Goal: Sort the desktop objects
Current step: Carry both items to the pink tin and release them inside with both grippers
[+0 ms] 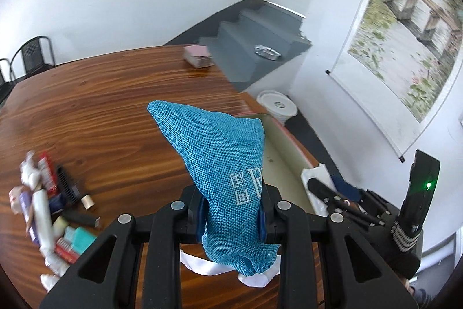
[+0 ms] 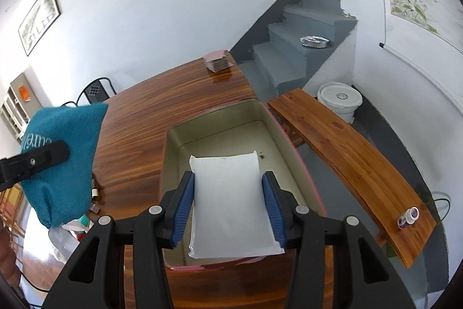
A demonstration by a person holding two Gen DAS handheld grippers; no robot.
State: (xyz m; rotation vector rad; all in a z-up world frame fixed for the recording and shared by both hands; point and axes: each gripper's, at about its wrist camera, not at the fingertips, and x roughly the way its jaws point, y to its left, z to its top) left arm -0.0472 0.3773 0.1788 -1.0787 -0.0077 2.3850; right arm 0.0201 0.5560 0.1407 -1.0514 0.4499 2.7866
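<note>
The pouch (image 1: 220, 178) is showing a bright teal weave with white printed characters. The table (image 1: 101, 106) is glowing reddish brown with darker streaked grain. The tongs (image 2: 228, 204) are showing black frames and ribbed blue pads (image 2: 182, 207), and the packet (image 2: 231, 204) between them is looking plain white. The box (image 2: 272, 123) is showing a pale cream inside and a pink rim. The stairs (image 2: 303, 48) are showing flat grey.

Black tool (image 2: 228, 206), blue ribbed pads (image 2: 183, 210), silver screws.
</note>
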